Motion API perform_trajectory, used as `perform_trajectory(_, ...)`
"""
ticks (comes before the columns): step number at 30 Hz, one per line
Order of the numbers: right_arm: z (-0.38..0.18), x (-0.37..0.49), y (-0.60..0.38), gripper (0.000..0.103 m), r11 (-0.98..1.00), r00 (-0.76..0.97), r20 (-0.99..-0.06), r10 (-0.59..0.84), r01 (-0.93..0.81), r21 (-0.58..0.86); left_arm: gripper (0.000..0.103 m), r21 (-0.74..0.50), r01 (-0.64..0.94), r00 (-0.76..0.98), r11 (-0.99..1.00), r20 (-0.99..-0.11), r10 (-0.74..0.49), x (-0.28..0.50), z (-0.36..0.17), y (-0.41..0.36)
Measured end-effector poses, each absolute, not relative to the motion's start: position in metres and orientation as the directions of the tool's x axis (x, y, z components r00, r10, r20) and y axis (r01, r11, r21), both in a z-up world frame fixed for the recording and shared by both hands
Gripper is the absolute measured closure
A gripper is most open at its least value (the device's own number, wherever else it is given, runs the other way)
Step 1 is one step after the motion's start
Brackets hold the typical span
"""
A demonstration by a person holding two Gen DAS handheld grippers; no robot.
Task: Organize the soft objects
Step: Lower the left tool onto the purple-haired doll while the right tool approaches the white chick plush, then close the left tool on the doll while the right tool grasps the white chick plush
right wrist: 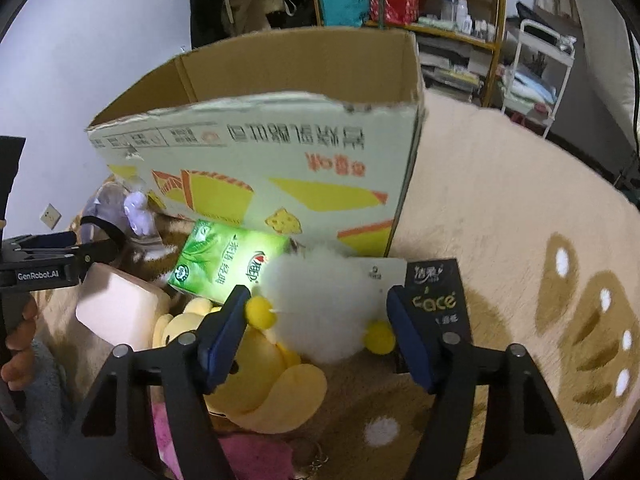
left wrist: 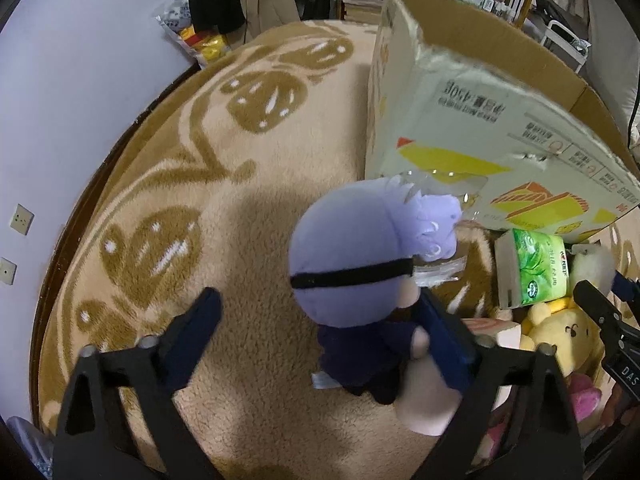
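Observation:
A plush doll with a lilac head, black blindfold and dark blue body (left wrist: 352, 276) stands on the rug between the fingers of my left gripper (left wrist: 324, 320). The jaws are wide apart; the doll leans against the right finger (left wrist: 444, 340). My right gripper (right wrist: 320, 320) is open around a white fluffy plush with yellow pompoms (right wrist: 320, 304). A yellow bear plush (right wrist: 260, 376) lies under it, with a pink plush (right wrist: 256, 452) nearer me. The open cardboard box (right wrist: 280, 168) stands just behind; it also shows in the left wrist view (left wrist: 460, 120).
A green tissue pack (right wrist: 228, 260), a pink block (right wrist: 120, 312) and a black "face" pack (right wrist: 436, 300) lie by the box. A beige and brown patterned rug (left wrist: 200, 200) covers the surface. A white wall is at left; shelves (right wrist: 440, 12) and a white cart (right wrist: 532, 72) stand behind.

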State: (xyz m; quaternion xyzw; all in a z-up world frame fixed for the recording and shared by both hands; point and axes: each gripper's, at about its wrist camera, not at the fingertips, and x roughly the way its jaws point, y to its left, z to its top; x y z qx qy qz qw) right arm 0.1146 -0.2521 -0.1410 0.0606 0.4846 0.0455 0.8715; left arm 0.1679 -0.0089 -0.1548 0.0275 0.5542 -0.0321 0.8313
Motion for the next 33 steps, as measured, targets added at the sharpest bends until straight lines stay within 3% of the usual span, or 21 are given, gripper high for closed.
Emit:
perform_trajectory(5, -0.142, 0.117, -0.253, 0.029, 0.989, 0.531, -0.837, 0.131, -0.011, 0.149, 0.029, -0.011, 0.082, 0.367, 0.997, -0.929, -0.04, 0.168, -0.159, -0.009)
perform_trajectory(8, -0.144, 0.119, -0.253, 0.03, 0.988, 0.532, -0.836, 0.136, -0.012, 0.153, 0.043, -0.026, 0.092, 0.363, 0.995, -0.93, -0.058, 0.167, -0.161, -0.011)
perform_trajectory(10, -0.145, 0.121, -0.256, 0.03, 0.987, 0.534, -0.834, 0.14, -0.009, 0.16, 0.058, -0.026, 0.099, 0.37, 0.995, -0.927, -0.061, 0.164, -0.16, -0.013)
perform_trajectory(12, -0.146, 0.123, -0.257, 0.03, 0.986, 0.534, -0.833, 0.144, -0.01, 0.164, 0.059, -0.015, 0.1, 0.378, 0.995, -0.924, -0.053, 0.163, -0.159, -0.013)
perform_trajectory(15, -0.149, 0.126, -0.256, 0.044, 0.984, 0.52, -0.839, 0.162, -0.022, 0.176, 0.06, -0.016, 0.1, 0.381, 0.995, -0.923, -0.053, 0.162, -0.158, -0.013)
perform_trajectory(19, -0.151, 0.128, -0.258, 0.051, 0.977, 0.509, -0.837, 0.2, -0.033, 0.212, 0.063, 0.015, 0.083, 0.412, 0.996, -0.911, -0.021, 0.16, -0.153, -0.012)
perform_trajectory(33, -0.131, 0.113, -0.247, 0.056, 0.978, 0.561, -0.804, 0.197, -0.055, 0.201, 0.064, 0.08, 0.145, 0.576, 0.986, -0.817, -0.018, 0.132, -0.114, -0.027)
